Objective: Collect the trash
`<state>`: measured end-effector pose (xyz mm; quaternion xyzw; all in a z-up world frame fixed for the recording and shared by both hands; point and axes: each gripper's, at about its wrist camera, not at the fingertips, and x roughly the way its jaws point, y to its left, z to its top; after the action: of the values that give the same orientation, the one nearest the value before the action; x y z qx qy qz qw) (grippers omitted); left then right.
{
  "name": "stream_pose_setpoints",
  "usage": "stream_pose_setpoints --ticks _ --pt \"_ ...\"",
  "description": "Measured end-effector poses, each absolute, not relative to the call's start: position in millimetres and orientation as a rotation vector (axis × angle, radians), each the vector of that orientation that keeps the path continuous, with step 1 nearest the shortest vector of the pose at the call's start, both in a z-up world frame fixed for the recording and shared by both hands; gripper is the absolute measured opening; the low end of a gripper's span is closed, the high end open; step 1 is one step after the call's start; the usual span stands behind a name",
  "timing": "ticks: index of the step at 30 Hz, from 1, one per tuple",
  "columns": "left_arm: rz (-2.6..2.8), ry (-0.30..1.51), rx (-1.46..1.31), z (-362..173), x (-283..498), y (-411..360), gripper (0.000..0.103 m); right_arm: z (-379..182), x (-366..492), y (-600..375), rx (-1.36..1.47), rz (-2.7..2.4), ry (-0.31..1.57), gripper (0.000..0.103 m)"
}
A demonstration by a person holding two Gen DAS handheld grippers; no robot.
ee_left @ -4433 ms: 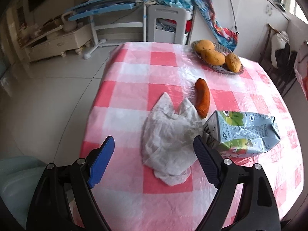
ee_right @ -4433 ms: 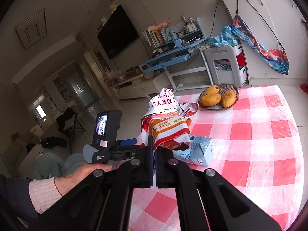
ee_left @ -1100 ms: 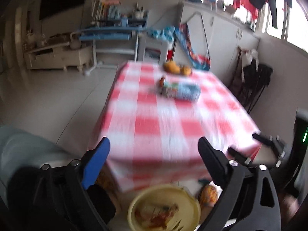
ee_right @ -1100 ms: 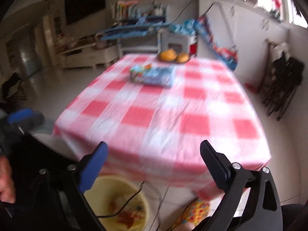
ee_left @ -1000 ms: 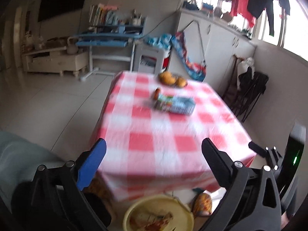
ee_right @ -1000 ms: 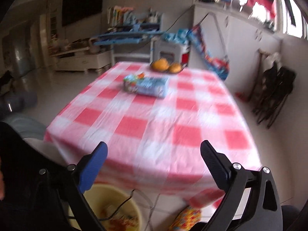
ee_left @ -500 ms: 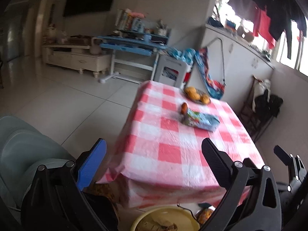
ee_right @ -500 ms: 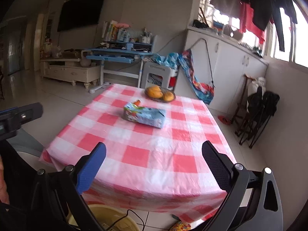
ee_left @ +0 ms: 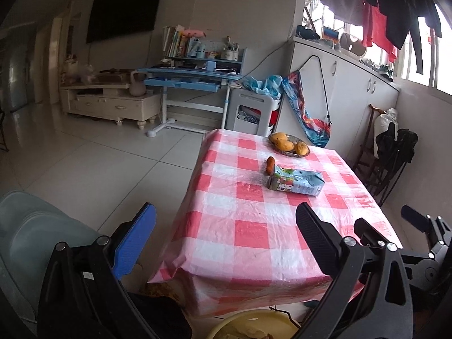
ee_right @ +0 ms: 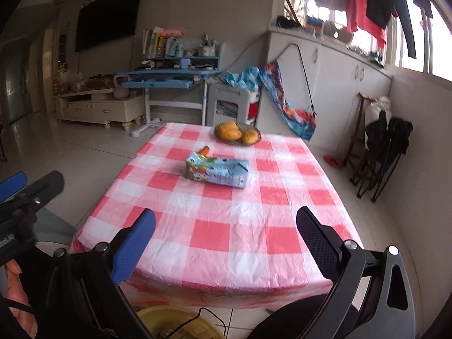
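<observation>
Both claws have pulled back off the bench, left claw [ee_left: 223, 234] & right claw [ee_right: 226, 236] spread wide, empty; drink carton [ee_right: 217, 171] lies at 12 o'clock mid-bench, long axis crosswise, right claw nearer.

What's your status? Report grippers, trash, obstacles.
Left gripper and right gripper: jaws open, empty, short of the table. Carton lies on its side mid-table, sausage behind it. Nothing in the way.
</observation>
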<state>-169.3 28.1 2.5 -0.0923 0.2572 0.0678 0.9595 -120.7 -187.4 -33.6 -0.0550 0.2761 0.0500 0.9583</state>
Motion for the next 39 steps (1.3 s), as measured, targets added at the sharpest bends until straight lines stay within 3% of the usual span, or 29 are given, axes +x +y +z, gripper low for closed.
stream_pose_setpoints --ticks 9,39 --pt "0.149 0.576 -0.151 -8 -158 20 0.096 -35 -118 -207 0.011 0.088 0.596 0.095" --pt "0.184 0.624 -0.129 -16 -152 27 0.096 -44 -121 -186 -0.148 0.101 0.607 0.095"
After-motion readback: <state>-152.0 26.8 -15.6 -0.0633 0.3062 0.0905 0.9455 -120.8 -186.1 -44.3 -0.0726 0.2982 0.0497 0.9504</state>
